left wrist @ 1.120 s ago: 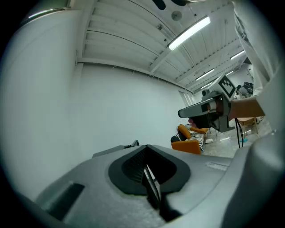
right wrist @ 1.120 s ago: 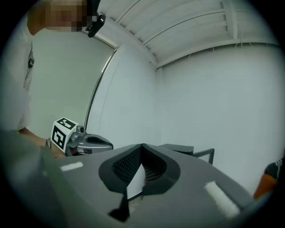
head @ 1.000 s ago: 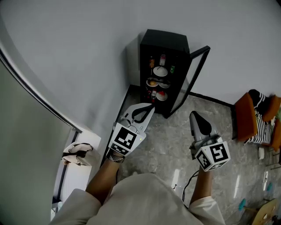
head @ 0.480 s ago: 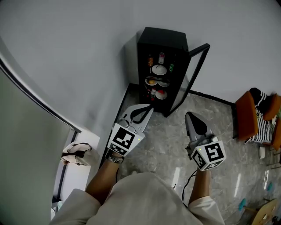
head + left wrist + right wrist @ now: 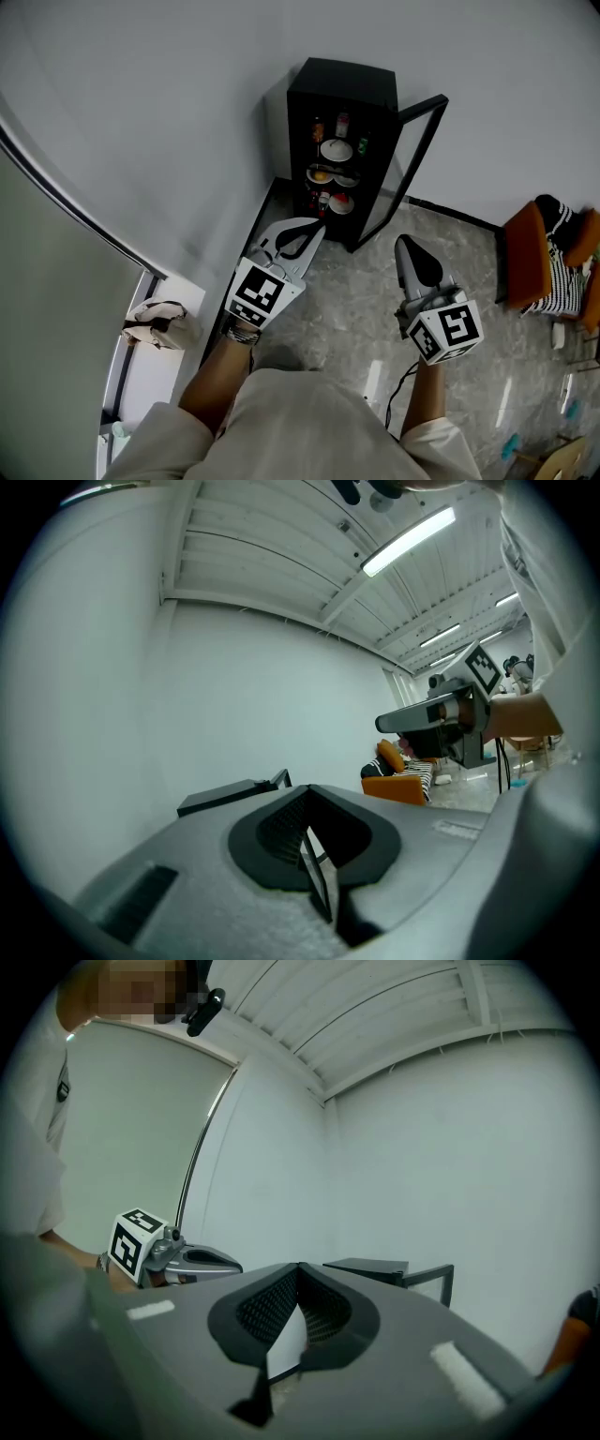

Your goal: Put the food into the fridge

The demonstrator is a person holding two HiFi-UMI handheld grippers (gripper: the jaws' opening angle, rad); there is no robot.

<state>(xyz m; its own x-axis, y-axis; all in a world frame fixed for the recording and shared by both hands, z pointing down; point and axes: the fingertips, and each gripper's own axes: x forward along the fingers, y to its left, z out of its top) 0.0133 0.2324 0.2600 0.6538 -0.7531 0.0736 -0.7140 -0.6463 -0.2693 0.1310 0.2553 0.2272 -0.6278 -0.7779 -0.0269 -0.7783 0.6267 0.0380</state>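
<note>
A small black fridge stands against the wall with its glass door swung open to the right. On its shelves sit plates of food and a few bottles. My left gripper is shut and holds nothing, its tip pointing at the fridge's lower left corner. My right gripper is also shut and empty, out on the floor side in front of the open door. The fridge top shows past the left gripper's closed jaws. Beyond the right gripper I see the fridge and the left gripper.
An orange chair with a striped cloth stands at the right. A white ledge at the left holds a crumpled bag. A cable runs over the grey stone floor below my right hand. The white wall curves behind the fridge.
Both grippers have drifted slightly to the left and stay shut and empty. The fridge sits a little further left in the head view.
</note>
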